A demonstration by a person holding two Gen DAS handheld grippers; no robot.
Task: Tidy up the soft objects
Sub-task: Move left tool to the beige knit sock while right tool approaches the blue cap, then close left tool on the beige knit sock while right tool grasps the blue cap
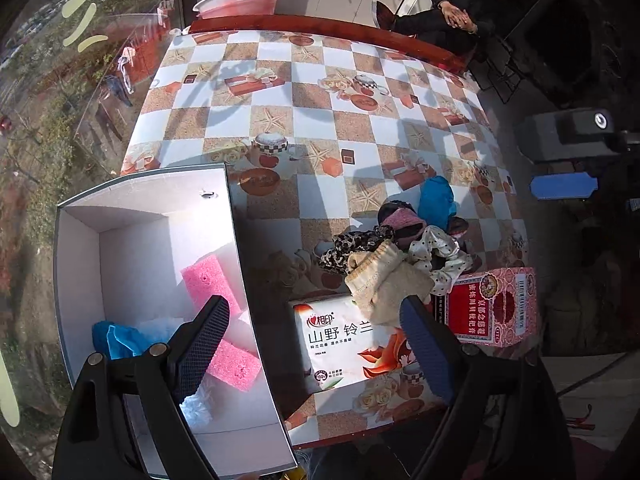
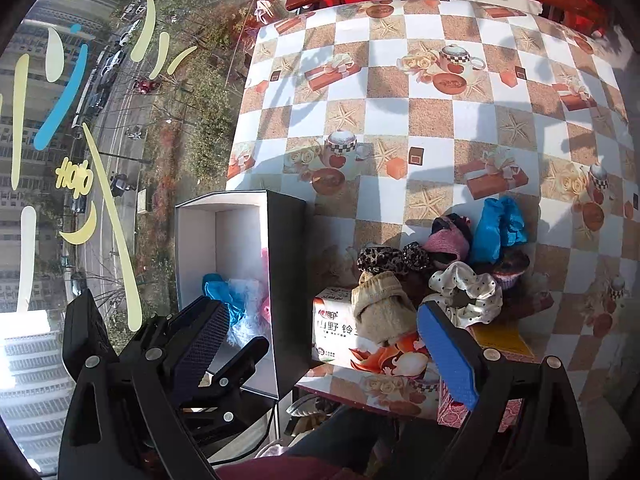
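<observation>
A white-lined box (image 1: pixel 80 264) stands at the table's left edge and holds pink sponges (image 1: pixel 210 282), a blue glove (image 1: pixel 116 338) and white fluff. It also shows in the right wrist view (image 2: pixel 286 260). Right of it lies a pile: a beige sock (image 1: pixel 384 284) on a tissue pack (image 1: pixel 340 344), a leopard scrunchie (image 1: pixel 356 242), a polka-dot scrunchie (image 1: pixel 436 250), a pink item (image 1: pixel 404 222) and a blue glove (image 1: pixel 436 200). My left gripper (image 1: pixel 316 344) is open and empty, straddling the box wall and the tissue pack. My right gripper (image 2: pixel 324 344) is open and empty, above the near table edge.
A red medicine box (image 1: pixel 492 308) lies right of the tissue pack. The checkered tablecloth (image 1: pixel 320 120) covers the table. A window is at the left. A pink basin (image 1: pixel 240 0) stands beyond the far edge. A seated person (image 1: pixel 460 12) is at the back right.
</observation>
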